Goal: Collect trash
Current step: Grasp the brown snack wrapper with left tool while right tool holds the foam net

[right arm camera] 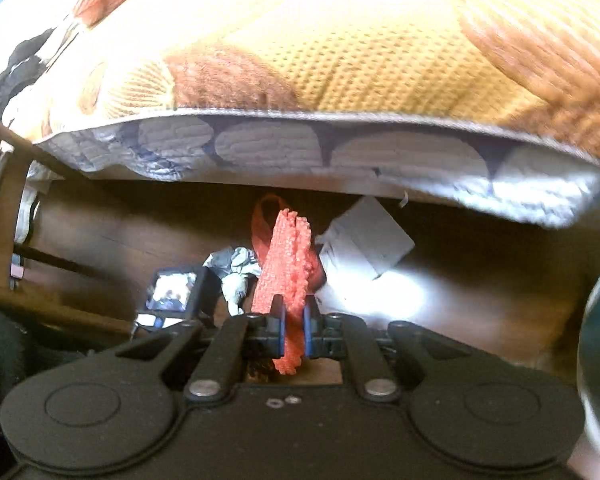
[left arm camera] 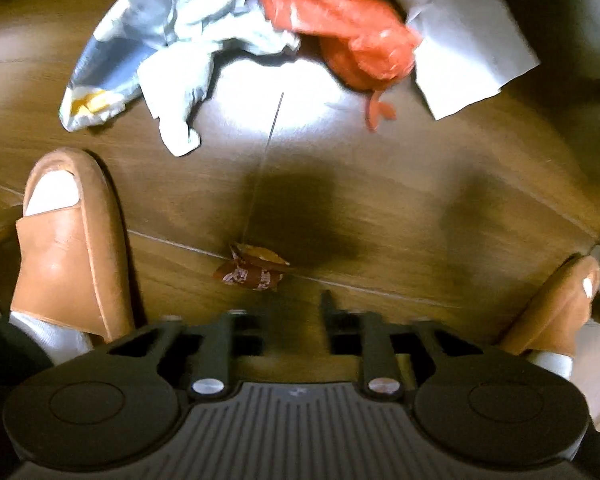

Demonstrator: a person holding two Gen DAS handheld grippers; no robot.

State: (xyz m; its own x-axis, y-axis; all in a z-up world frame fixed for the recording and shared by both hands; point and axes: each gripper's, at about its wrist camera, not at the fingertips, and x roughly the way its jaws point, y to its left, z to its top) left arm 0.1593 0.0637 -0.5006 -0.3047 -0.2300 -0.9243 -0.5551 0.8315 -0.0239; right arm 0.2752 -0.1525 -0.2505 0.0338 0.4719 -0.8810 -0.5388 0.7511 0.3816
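Right jaws clamp red mesh [right arm camera: 288, 264]; left jaws apart above wrapper [left arm camera: 252, 270]; slipper [left arm camera: 66, 240] beside.

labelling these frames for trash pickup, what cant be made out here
- Left wrist view: print on the small brown wrapper is too small and blurred to read.
- Left wrist view: the orange mesh bag is motion-blurred and cut off by the top edge.
- Right wrist view: the right gripper hides the mesh's pinched part.
- Right wrist view: the crumpled white wrapper is partly hidden behind the mesh and the left gripper's camera.
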